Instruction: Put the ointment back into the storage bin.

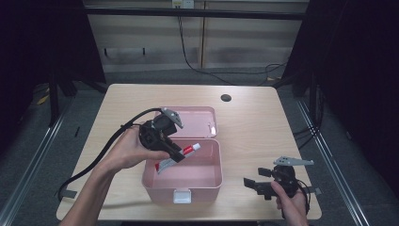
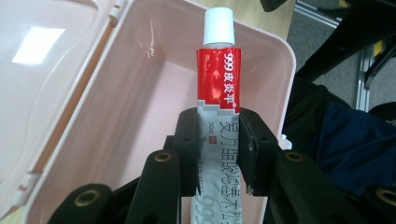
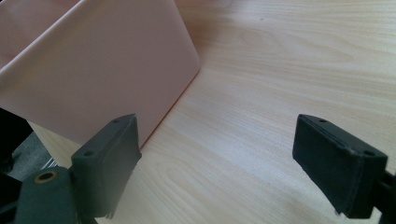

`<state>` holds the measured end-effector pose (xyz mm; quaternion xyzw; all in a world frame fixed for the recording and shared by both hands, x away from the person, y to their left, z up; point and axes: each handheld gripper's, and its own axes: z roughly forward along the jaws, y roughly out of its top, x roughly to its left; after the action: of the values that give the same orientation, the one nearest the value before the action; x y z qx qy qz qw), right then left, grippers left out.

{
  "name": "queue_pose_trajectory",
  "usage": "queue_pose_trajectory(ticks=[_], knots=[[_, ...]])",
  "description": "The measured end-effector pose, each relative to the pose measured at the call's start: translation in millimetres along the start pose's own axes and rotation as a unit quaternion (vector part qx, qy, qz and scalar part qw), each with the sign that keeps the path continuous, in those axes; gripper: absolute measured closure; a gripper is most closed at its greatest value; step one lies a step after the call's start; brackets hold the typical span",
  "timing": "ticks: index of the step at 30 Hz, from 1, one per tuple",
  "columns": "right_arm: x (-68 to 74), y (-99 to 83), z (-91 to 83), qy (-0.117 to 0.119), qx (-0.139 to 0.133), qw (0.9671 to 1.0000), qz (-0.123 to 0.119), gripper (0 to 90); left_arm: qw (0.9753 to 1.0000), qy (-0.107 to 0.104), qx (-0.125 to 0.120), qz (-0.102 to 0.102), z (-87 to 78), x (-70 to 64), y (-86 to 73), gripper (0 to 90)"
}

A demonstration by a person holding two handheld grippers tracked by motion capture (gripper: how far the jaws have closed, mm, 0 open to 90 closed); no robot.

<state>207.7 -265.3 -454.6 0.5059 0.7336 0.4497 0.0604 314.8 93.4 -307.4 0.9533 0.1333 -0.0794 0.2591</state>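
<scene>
A pink plastic box (image 1: 211, 181) stands open on the wooden table, its lid (image 1: 200, 120) laid back behind it. My left gripper (image 1: 176, 154) is shut on a red, white and grey ointment tube (image 1: 188, 151) with a white cap, held over the box's left side. In the left gripper view the tube (image 2: 218, 74) rises between the jaws, cap pointing away, above the box's inside (image 2: 140, 107). My right gripper (image 1: 256, 182) rests open near the table's front right, to the right of the box. In the right gripper view the box's outer wall (image 3: 93, 60) stands beyond my right gripper (image 3: 224, 154).
A white latch (image 1: 182, 196) sits on the box's front wall. A dark round hole (image 1: 226, 98) lies in the table (image 1: 254, 127) at the back. Black cables trail from both grippers. Bare wood (image 3: 280, 70) spreads to the right of the box.
</scene>
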Motion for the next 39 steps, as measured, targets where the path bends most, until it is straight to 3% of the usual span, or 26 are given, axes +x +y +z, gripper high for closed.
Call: queue_pose_trajectory(ticks=[3, 4, 9, 16, 22, 25, 31, 39], knots=[[-0.2, 0.1, 0.2, 0.0, 0.001, 1.0, 0.001, 14.2, 0.9998, 0.001, 0.016, 0.007, 6.7, 0.0, 3.8, 71.1], [-0.2, 0.1, 0.2, 0.001, 0.001, 1.0, 0.001, 14.2, 0.9997, 0.017, 0.014, 0.005, 10.1, -0.9, 6.0, 71.1], [0.0, 0.2, 0.2, 0.001, 0.0, 1.0, 0.002, 14.2, 0.9994, 0.015, 0.029, 0.013, 18.2, -2.9, 10.6, 71.1], [0.4, 0.3, 0.5, 0.002, 0.002, 1.0, 0.002, 14.2, 0.9979, -0.004, 0.058, 0.031, 33.4, -0.9, 11.7, 71.0], [0.5, 0.5, 1.0, 0.001, 0.003, 1.0, 0.003, 14.2, 0.9975, -0.011, 0.063, 0.031, 40.4, -1.0, 12.2, 71.0], [0.5, 0.4, 0.9, 0.001, 0.003, 1.0, 0.003, 14.2, 0.9972, -0.013, 0.07, 0.021, 46.0, 1.6, 12.8, 71.0], [0.4, 0.6, 1.0, 0.001, 0.004, 1.0, 0.004, 14.2, 0.996, -0.021, 0.08, 0.034, 60.9, 1.6, 12.7, 70.9], [0.4, 0.5, 1.0, 0.0, 0.004, 1.0, 0.004, 14.2, 0.9931, -0.033, 0.107, 0.033, 78.5, 3.1, 12.2, 70.9]])
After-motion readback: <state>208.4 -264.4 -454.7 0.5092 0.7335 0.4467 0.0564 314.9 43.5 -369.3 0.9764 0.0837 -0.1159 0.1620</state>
